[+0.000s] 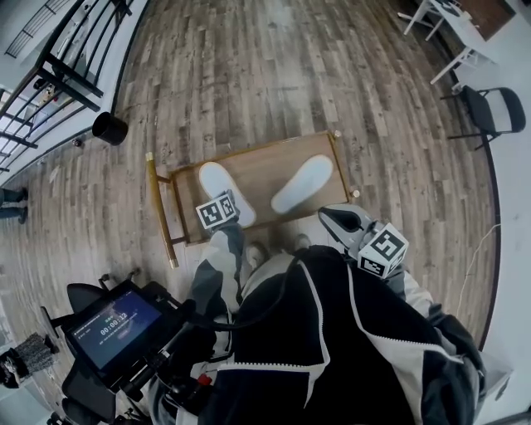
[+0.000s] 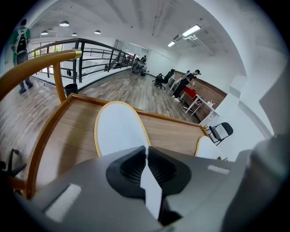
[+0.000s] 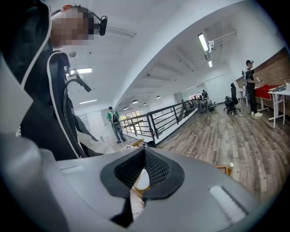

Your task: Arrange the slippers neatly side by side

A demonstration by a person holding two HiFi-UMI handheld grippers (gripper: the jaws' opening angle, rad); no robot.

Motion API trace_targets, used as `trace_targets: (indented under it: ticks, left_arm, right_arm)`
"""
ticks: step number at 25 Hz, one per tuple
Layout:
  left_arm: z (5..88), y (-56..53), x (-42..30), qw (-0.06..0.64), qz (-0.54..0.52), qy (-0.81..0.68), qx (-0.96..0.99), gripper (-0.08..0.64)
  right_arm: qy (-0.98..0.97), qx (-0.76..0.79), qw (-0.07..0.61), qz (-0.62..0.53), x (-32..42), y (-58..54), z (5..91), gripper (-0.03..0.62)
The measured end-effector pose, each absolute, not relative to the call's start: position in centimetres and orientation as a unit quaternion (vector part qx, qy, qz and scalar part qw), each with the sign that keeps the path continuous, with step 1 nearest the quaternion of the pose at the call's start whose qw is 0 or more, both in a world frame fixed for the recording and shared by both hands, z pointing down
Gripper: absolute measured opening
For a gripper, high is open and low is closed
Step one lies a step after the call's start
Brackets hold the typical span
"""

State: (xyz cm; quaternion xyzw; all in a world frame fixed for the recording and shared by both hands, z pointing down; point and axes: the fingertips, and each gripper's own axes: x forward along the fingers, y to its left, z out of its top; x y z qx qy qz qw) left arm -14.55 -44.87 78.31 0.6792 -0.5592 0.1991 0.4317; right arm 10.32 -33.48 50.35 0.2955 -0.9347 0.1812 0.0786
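Two flat white slippers lie on a low wooden table (image 1: 265,163) with a gold frame. The left slipper (image 1: 216,183) (image 2: 118,129) points away from me. The right slipper (image 1: 303,183) (image 2: 205,147) lies slanted, with its toe out to the right and a wide gap between the pair. My left gripper (image 1: 222,207) (image 2: 146,152) is at the left slipper's near end, its jaws shut on the slipper's thin white edge. My right gripper (image 1: 328,214) (image 3: 144,158) hovers just off the table's near right corner, shut and holding nothing.
A gold handle bar (image 1: 158,207) runs along the table's left end. A black bin (image 1: 109,128) stands on the wood floor near a black railing (image 1: 58,75). A black chair (image 1: 489,112) and white tables (image 1: 452,25) are at the far right. A tablet screen (image 1: 116,325) sits at my lower left.
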Motion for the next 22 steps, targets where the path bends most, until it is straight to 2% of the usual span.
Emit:
trace_targets:
  ticks: [4,8,14,22]
  left_arm:
    - [76.2,-46.0,-12.9,0.404,0.187,-0.552,0.705,0.029]
    - [70.5,-46.0,-11.2,0.327,0.177,-0.538,0.756,0.029]
    - [60.8,-41.2,-12.3,0.239,0.094,-0.524,0.812,0.028]
    - [52.3,-34.3,-12.2,0.140,0.023,-0.498,0.855,0.029]
  right_arm:
    - [-0.943,0.267,0.075,0.186,9.6,-35.7,51.0,0.005]
    - [-0.953,0.226,0.074,0.187,7.4,-36.7,51.3,0.005]
    - [-0.969,0.163,0.071,0.174,1.0,-35.0,50.6,0.005]
    - [-0.975,0.116,0.070,0.174,-2.8,-34.5,50.8,0.005]
